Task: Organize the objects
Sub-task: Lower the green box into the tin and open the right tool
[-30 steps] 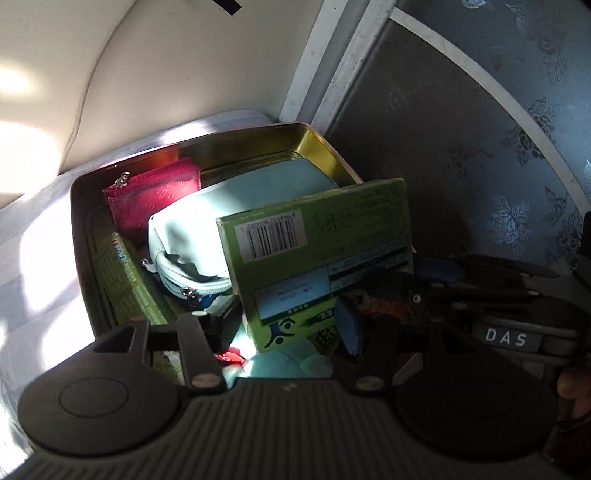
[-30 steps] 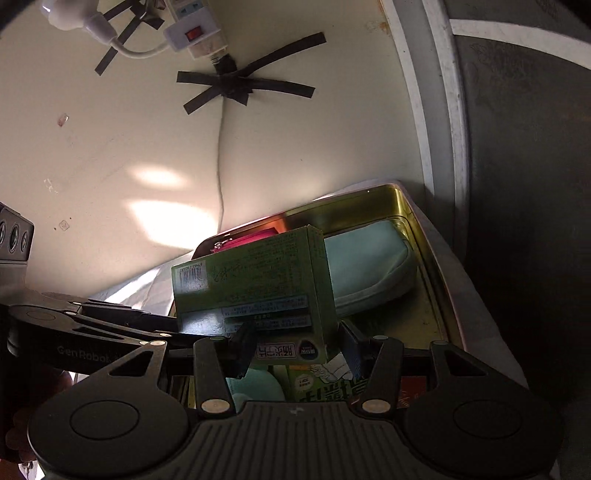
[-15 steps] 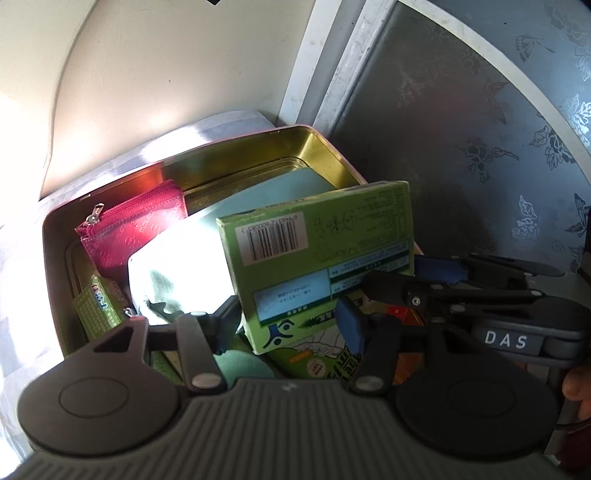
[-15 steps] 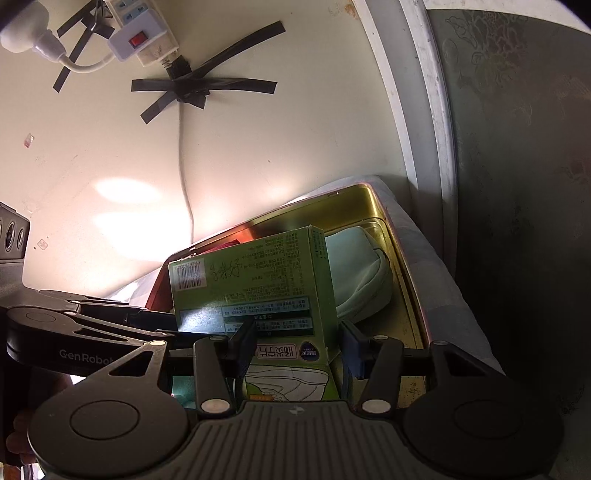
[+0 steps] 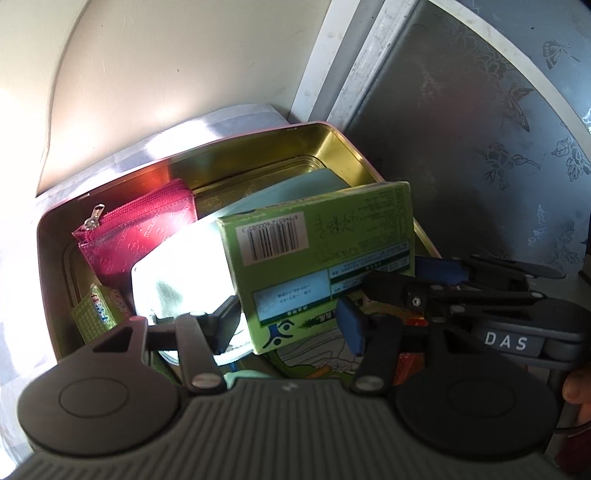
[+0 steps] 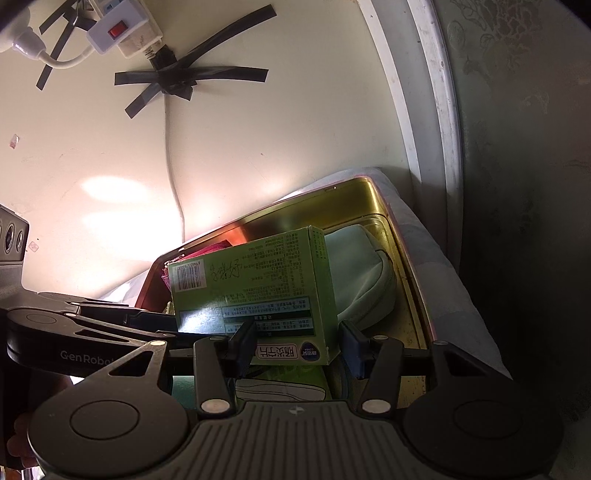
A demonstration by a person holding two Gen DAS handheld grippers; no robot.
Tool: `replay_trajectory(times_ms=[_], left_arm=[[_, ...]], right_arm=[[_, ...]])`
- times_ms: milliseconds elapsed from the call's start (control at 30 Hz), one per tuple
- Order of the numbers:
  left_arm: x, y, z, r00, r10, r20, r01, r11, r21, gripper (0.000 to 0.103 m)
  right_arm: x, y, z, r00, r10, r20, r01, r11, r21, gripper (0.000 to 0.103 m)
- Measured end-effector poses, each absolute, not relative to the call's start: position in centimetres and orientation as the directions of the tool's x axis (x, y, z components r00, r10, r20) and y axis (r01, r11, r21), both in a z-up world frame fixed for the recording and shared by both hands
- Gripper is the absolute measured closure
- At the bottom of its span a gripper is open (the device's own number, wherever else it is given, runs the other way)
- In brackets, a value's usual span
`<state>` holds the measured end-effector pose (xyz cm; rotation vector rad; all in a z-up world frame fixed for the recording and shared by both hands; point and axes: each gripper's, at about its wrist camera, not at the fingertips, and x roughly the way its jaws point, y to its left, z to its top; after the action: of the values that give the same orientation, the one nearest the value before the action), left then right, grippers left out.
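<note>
A green carton (image 5: 321, 258) (image 6: 255, 295) with a barcode is held upright above an open gold tin (image 5: 258, 155) (image 6: 373, 199). My right gripper (image 6: 297, 347) is shut on the carton's lower end. My left gripper (image 5: 288, 325) is open, its fingers on either side of the carton's lower corner without pinching it. In the tin lie a pale blue zip pouch (image 5: 177, 273) (image 6: 358, 273), a pink zip purse (image 5: 140, 232) and a small green packet (image 5: 99, 310). Another printed green box (image 5: 314, 362) lies under the carton.
The tin sits on a pale cloth (image 5: 155, 140) in a corner, cream wall (image 6: 184, 129) behind and a grey flowered panel (image 5: 480, 147) to the right. A white power strip (image 6: 122, 29) and taped cable hang on the wall.
Both grippers and the carton have risen slightly and pulled back; more of the tin's gold floor and the pink purse shows. The right gripper keeps its hold on the carton.
</note>
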<state>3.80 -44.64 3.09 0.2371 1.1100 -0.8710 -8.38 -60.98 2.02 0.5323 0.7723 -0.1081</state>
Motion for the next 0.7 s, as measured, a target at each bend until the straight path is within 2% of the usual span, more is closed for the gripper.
replay_trajectory(times_ms=[300, 367, 400, 700], left_arm=[[4.1, -44.4, 2.9, 0.180, -0.475, -0.861, 0.695, 0.681, -0.231, 0.042], [4.2, -44.3, 2.7, 0.220, -0.452, -0.865, 0.686, 0.702, -0.191, 0.039], [4.4, -44.1, 2.5, 0.236, -0.443, -0.865, 0.675, 0.715, -0.182, 0.032], [3.8, -43.0, 3.4, 0.274, -0.437, -0.857, 0.642, 0.746, -0.175, 0.031]], right_arm=[[-7.5, -61.0, 1.4, 0.716, 0.080, -0.694, 0.314, 0.850, 0.422, 0.058], [-7.3, -60.9, 1.3, 0.714, 0.053, -0.698, 0.333, 0.851, 0.405, 0.046], [-7.3, -60.8, 1.3, 0.716, 0.037, -0.697, 0.341, 0.853, 0.395, 0.045], [-7.6, -59.8, 2.5, 0.732, -0.001, -0.681, 0.319, 0.884, 0.341, 0.045]])
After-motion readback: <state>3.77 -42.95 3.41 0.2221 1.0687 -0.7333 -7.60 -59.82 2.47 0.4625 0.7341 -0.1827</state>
